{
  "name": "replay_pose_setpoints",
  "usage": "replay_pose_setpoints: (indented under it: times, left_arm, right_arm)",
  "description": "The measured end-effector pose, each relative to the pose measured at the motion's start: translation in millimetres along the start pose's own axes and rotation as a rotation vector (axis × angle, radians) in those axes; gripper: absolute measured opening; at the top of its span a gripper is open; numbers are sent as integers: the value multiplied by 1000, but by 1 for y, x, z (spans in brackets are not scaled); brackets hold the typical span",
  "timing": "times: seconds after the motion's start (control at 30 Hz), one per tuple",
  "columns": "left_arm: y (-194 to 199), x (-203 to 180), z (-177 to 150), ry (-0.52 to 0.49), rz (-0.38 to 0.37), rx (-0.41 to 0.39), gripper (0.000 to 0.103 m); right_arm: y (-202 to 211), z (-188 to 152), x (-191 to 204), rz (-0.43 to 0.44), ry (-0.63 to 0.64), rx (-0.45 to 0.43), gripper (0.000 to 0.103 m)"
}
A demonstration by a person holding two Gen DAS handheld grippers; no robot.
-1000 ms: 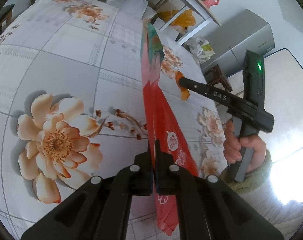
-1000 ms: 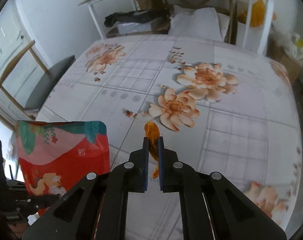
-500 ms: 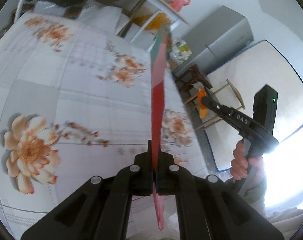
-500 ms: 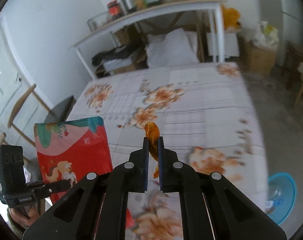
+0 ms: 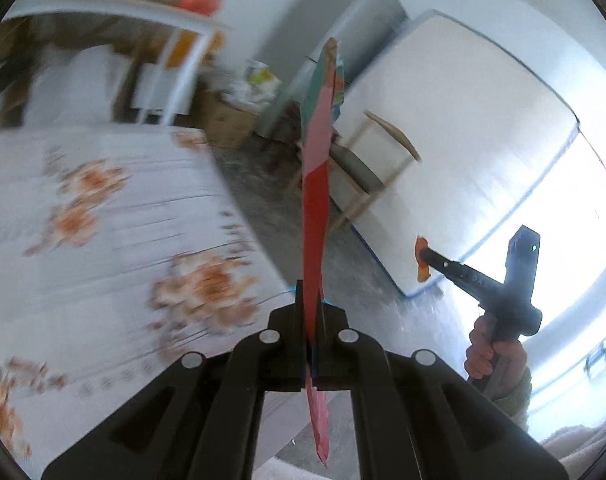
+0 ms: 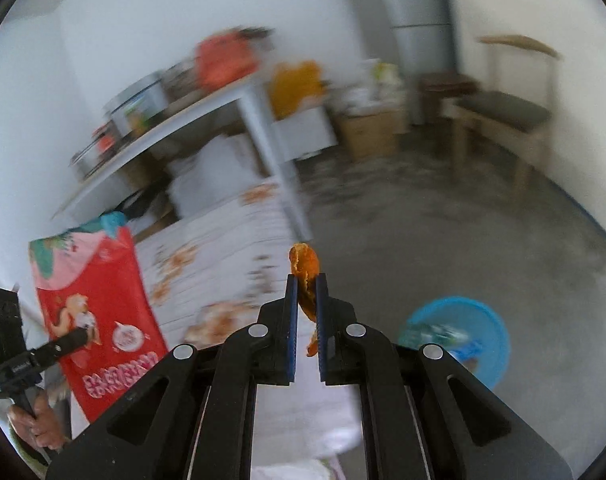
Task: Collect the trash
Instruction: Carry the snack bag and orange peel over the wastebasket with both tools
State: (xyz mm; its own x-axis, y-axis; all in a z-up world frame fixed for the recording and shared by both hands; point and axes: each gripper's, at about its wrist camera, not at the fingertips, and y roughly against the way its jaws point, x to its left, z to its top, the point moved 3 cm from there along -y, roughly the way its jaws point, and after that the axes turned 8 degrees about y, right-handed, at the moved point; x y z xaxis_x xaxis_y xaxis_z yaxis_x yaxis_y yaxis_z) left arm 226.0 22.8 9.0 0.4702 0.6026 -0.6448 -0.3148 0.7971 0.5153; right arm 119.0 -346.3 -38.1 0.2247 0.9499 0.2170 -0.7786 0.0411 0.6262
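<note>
Two pieces of trash are being carried off the table (image 5: 103,216) — the carrying step, judged from how both views look past the table's edge toward the floor. The left gripper (image 5: 311,320) is clenched on a flat red snack packet (image 5: 317,184), held edge-on between its fingers and standing upright, its lower end hanging below them. The right gripper (image 6: 306,312) is clenched on a scrap of orange peel (image 6: 303,268), which sticks up past the fingertips and dangles a little beneath. A blue bin (image 6: 463,340) stands on the floor beyond the table's corner, with some rubbish already inside. The next move calls for each piece to be brought above the bin's mouth — then let go.
</note>
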Motion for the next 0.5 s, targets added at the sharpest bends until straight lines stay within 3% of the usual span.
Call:
replay_pose_setpoints:
  times: [0.23,0.5]
  left_arm:
    - [-105,-73,11,-161,-16,166,1]
    - [-263,-130,-36,-332,101,427,1]
  right_arm:
    - [1,-50,-96,-97,-238,50,7]
    - [-19,-103,-154,-106,-425,134,7]
